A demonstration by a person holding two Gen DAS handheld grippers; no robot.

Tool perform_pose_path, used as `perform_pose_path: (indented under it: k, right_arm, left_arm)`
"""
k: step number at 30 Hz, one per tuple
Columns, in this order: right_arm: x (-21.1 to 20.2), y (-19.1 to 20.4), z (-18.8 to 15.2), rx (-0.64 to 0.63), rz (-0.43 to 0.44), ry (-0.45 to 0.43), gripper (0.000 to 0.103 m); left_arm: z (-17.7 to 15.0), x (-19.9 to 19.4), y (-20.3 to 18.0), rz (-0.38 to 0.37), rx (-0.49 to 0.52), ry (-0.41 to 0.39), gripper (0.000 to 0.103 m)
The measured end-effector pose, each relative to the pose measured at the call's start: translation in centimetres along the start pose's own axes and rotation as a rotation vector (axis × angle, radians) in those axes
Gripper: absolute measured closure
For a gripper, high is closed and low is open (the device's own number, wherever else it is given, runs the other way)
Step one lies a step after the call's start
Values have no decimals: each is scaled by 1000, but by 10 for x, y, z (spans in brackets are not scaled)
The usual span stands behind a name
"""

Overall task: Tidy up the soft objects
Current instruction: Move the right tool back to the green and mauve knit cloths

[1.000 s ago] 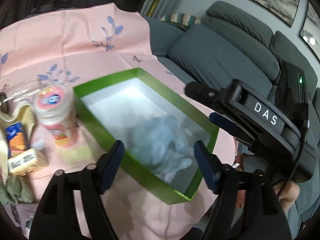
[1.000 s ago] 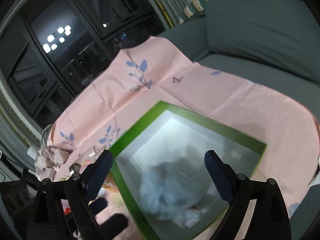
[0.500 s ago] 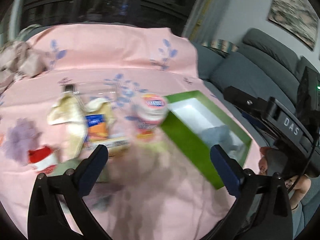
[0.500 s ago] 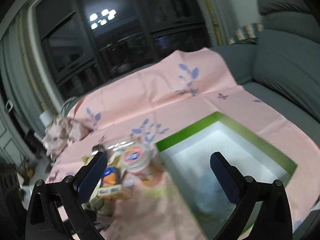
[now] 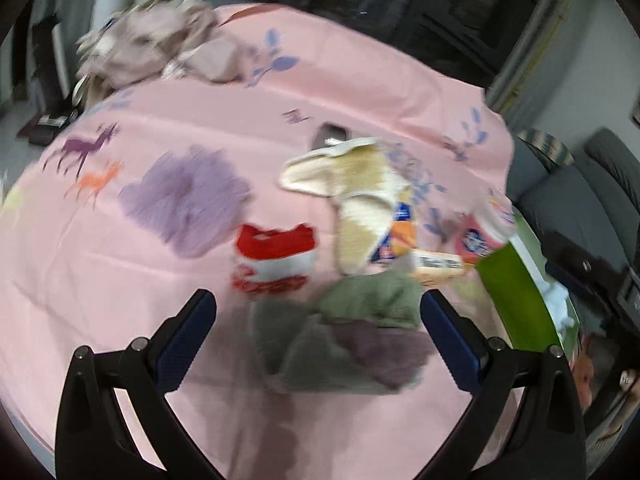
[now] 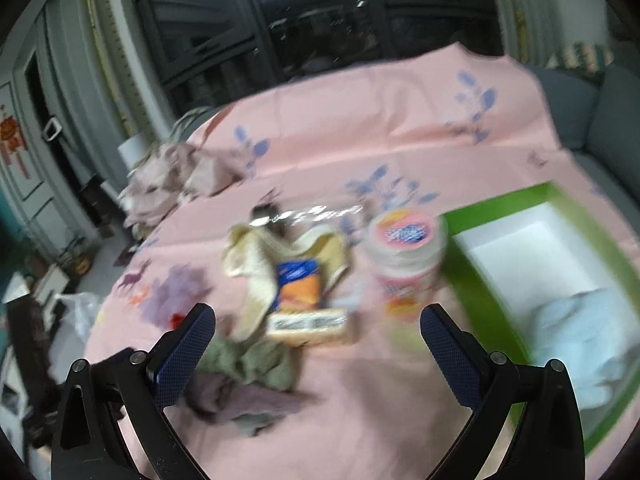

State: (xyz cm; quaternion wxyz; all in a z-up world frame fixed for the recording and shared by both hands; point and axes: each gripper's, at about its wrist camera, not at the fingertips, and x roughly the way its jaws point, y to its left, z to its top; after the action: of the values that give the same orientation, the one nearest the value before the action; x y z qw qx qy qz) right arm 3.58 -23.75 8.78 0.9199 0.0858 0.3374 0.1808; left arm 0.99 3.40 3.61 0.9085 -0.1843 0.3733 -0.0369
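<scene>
The left hand-held gripper (image 5: 318, 344) stood spread wide with nothing between its fingers, its jaws having just opened further. Directly ahead of it, framed by the two fingers, lay the crumpled green-and-mauve cloth (image 5: 344, 344) on the pink tabletop (image 5: 100, 280). The heap ran roughly crosswise to the fingers, its green part toward the right finger and its grey-mauve part toward the viewer. Blur hid whether the pads touched it.

The right hand-held gripper (image 6: 318, 344) was likewise fully spread and empty, its jaws also just opened. For it the same cloth (image 6: 248, 380) sat low and to the left, close to its left finger, so the left hand looked the nearer and better lined up for the pick.

Beyond the cloth lay a red-and-white piece (image 5: 274, 258), a purple fluffy cloth (image 5: 184, 204) and a cream towel (image 5: 356, 196). The green box (image 6: 480, 296), already holding a pale blue cloth (image 6: 580, 340), stood to the right, so the carry would probably run rightward.
</scene>
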Motion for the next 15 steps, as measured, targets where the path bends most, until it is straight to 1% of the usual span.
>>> perform_pose_path:
  k: [3,5,8,10,15]
  right_arm:
    - [20,6,-7,17,32,88,0]
    - [28,10,-10,18,42,119,0]
    - [34,14,-13,19,63,147,0]
    - [36,16,-15,18,82,160,0]
    - [40,15,-17,33,107,191,3]
  left_arm:
    - [-2,8,7,11,-5,34,1]
    - [-2,12,10,26,-2,48,1]
    - [-1,12,11,34,9,51,1]
    - [-1,13,10,26,16,56,1]
    - [-4,21,10,-11,-10,108,3]
